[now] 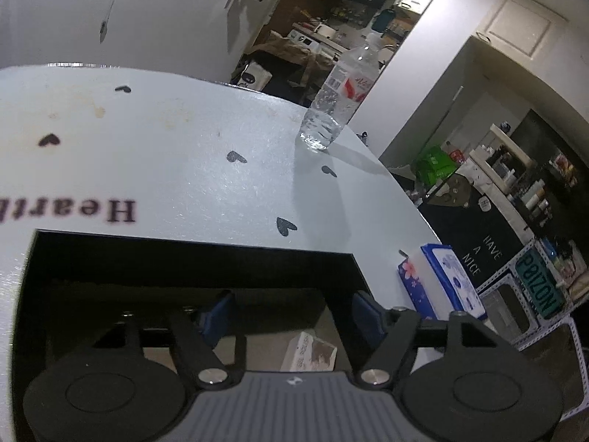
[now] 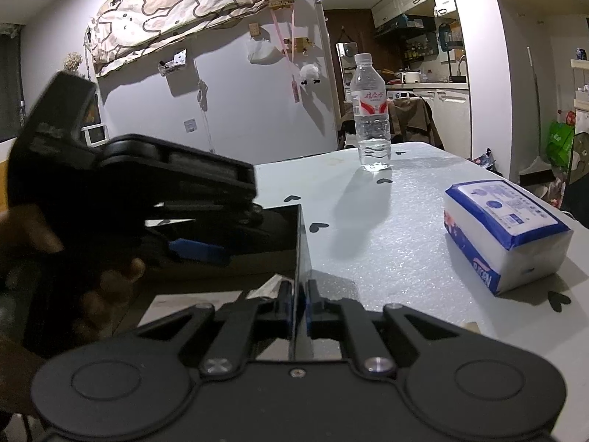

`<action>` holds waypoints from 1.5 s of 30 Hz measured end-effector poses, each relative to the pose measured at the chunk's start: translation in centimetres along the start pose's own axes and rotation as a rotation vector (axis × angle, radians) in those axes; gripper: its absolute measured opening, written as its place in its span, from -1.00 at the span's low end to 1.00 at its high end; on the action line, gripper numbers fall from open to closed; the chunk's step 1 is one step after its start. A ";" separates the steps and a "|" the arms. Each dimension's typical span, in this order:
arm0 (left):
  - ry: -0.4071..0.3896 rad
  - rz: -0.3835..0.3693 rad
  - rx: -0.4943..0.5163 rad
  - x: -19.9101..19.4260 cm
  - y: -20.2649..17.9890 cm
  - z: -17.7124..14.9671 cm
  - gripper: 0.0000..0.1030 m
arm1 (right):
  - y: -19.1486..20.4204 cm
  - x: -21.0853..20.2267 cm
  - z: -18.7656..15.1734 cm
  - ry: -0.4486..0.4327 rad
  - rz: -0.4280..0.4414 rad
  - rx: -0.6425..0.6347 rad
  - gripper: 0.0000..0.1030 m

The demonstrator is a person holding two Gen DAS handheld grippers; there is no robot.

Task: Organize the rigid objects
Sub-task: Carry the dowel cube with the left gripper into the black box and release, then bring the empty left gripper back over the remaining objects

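Observation:
A black open-topped box (image 1: 191, 254) sits on the white table (image 1: 184, 147); in the right wrist view its right wall (image 2: 300, 243) runs toward me. My left gripper (image 1: 291, 316) is open, its blue-padded fingers down inside the box above a small pale carton (image 1: 311, 353). My right gripper (image 2: 294, 305) is shut on the box's thin right wall. The left gripper also shows in the right wrist view (image 2: 198, 250), reaching into the box from the left. A clear water bottle (image 2: 371, 114) stands upright at the table's far edge and shows in the left wrist view (image 1: 340, 99).
A blue-and-white tissue pack (image 2: 504, 232) lies on the table to the right of the box, also in the left wrist view (image 1: 445, 280). The table's right edge drops to a cluttered floor with shelves (image 1: 515, 184). A kitchen counter (image 2: 434, 88) lies behind.

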State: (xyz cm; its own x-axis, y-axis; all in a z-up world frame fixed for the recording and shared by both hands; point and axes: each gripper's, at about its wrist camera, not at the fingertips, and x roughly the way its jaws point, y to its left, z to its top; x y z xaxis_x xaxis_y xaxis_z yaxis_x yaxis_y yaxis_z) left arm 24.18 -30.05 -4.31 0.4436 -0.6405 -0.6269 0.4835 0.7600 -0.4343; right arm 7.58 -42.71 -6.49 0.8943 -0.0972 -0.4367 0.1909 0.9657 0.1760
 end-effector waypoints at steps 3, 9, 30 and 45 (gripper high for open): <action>-0.008 -0.005 0.026 -1.0 0.0 -0.4 0.49 | -0.1 0.0 0.1 0.002 0.000 -0.001 -0.85; -0.043 -0.010 0.083 -3.2 -0.5 -1.2 0.59 | 0.1 0.1 0.1 0.005 -0.002 -0.003 -0.85; -0.332 0.174 0.281 -15.1 2.3 -7.0 1.00 | 0.6 0.3 0.4 0.026 -0.023 -0.032 -0.88; -0.383 0.473 0.173 -19.9 10.4 -12.1 1.00 | 0.9 0.5 0.9 0.067 -0.040 -0.046 -0.89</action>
State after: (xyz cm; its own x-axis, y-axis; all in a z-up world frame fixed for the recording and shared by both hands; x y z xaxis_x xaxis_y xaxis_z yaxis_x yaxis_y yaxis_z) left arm 11.26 -8.05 -4.19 0.8626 -0.2578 -0.4353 0.2698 0.9623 -0.0354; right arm 8.52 -42.05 -5.76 0.8569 -0.1214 -0.5010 0.2059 0.9716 0.1167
